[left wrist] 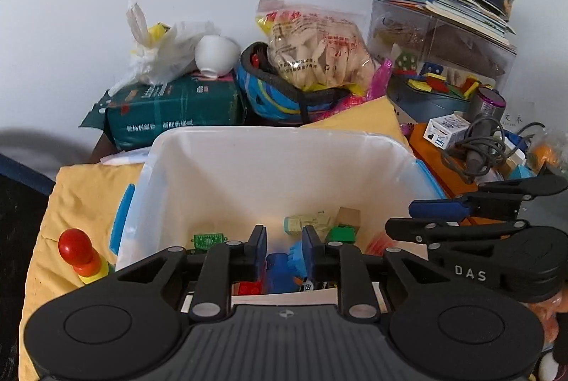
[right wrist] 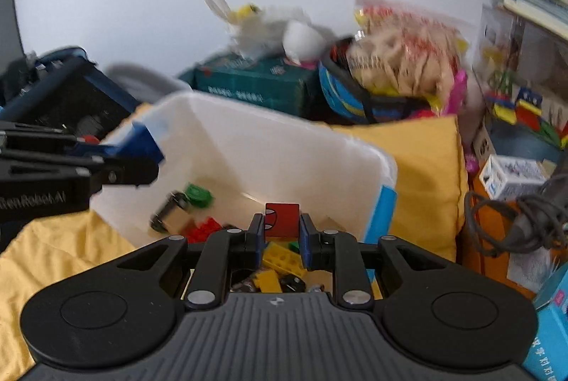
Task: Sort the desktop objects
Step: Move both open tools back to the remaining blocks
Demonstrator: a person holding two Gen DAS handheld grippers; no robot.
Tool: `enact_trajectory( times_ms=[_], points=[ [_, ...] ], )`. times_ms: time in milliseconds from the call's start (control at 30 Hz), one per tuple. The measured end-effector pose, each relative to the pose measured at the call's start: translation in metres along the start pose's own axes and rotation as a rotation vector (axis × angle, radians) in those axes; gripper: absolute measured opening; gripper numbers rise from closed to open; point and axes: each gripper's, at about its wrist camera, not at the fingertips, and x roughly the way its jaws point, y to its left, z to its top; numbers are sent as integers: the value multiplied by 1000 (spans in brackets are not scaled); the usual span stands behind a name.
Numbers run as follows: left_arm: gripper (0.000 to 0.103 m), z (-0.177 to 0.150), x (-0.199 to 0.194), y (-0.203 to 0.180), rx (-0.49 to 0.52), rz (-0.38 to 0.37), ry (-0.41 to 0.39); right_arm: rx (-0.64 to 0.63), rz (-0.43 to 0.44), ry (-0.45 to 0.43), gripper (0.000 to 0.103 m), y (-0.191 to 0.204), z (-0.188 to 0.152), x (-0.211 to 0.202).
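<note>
- Left tongs [left wrist: 284, 248] over the near rim of the white bin [left wrist: 213, 146], slightly parted, a light-blue toy piece [left wrist: 296, 256] between the pads; cannot tell whether gripped.
- Right tongs [right wrist: 282, 232] above the same bin, clenched on a red block [right wrist: 282, 219].
- Loose bricks on the bin floor: green [right wrist: 197, 194], yellow [right wrist: 282, 256].
- Bin on yellow cloth [left wrist: 85, 200]; red-topped stacking toy [left wrist: 80, 255] beside it.
</note>
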Motion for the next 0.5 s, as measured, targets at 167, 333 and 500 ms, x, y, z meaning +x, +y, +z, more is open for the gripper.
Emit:
enact_trajectory(
  times_ms=[167, 333, 500],
  points=[
    [39, -7, -35, 5, 5, -10, -97, -51, -4, -47, 32, 6, -4, -16],
    [43, -36, -66, 13, 14, 33, -123, -97, 90, -119, 32, 22, -11, -45],
    [43, -96, -53, 34, -73, 68, 53, -289, 170, -57, 31, 53, -54, -39]
  ],
)
